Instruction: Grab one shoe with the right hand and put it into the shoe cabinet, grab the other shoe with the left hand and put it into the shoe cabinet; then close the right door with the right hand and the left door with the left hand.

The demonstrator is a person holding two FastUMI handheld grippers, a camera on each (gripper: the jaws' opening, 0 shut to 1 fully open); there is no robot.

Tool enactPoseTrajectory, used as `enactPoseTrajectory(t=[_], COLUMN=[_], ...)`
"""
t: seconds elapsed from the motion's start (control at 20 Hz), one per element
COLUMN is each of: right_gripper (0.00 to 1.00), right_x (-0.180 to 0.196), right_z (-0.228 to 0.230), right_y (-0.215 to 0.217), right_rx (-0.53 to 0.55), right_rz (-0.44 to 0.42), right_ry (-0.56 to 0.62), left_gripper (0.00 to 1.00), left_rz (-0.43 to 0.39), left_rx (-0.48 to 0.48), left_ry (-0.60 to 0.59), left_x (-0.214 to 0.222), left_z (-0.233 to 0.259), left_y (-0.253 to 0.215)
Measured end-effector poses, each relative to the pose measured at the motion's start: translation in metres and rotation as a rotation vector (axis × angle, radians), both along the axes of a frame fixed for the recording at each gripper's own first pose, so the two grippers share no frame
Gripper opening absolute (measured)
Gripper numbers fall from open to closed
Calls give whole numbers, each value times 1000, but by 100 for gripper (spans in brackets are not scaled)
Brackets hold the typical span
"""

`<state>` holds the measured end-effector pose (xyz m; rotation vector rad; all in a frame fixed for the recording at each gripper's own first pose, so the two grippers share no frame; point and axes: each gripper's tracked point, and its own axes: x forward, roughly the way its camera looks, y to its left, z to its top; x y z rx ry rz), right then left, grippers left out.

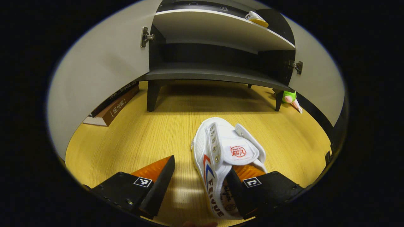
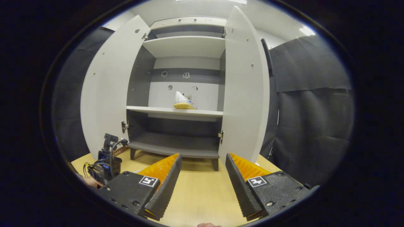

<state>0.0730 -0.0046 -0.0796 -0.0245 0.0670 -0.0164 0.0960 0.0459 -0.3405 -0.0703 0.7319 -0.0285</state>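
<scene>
- Lying low and centre in the left gripper view, the shoe (image 1: 225,151) rests on the floor (image 1: 142,135); the left tongs (image 1: 197,184) are spread, one finger inside the shoe's heel opening, the other apart on the floor side.
- It looks light and soft canvas, so pinching the heel wall should serve.
- The other shoe (image 2: 183,101) sits on the middle shelf (image 2: 176,112) of the cabinet (image 2: 186,47).
- The right tongs (image 2: 203,183) are spread and empty.
- Both doors (image 2: 109,85) stand open; the wood floor looks smooth.

Two shoes (image 1: 225,151) (image 2: 183,101), two cabinet doors (image 2: 109,85) (image 2: 246,85), one book (image 1: 112,108), two grippers (image 1: 199,186) (image 2: 203,186).
</scene>
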Motion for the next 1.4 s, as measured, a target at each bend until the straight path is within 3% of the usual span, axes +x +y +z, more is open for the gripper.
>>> enactPoseTrajectory(t=[0.1,0.25,0.5,0.55,0.6,0.7,1.0,1.4], right_gripper=[87,88,88,88,88,88,89,87], right_x=[5,11,15,16,16,16,15,19], right_z=[-3,-7,-14,-15,-16,-18,-18,-20], right_y=[2,6,9,9,9,8,8,25], right_rx=[-1,-6,-17,-17,-17,-19,-26,-4], right_rz=[4,11,18,19,20,19,25,74], right_ry=[11,22,41,45,48,52,52,43], left_gripper=[79,75,34,33,17,4,0,0], left_rz=[16,33,50,84,110,135,170,149], left_rx=[-13,-24,-34,-14,-25,-46,1,-29], left_ry=[-9,-25,-55,-59,-52,-63,-84,-224], left_x=[4,9,16,17,16,17,-3,-66], left_z=[0,-2,-1,-2,-4,-6,20,167], left_y=[0,-2,-8,1,4,5,11,-6])
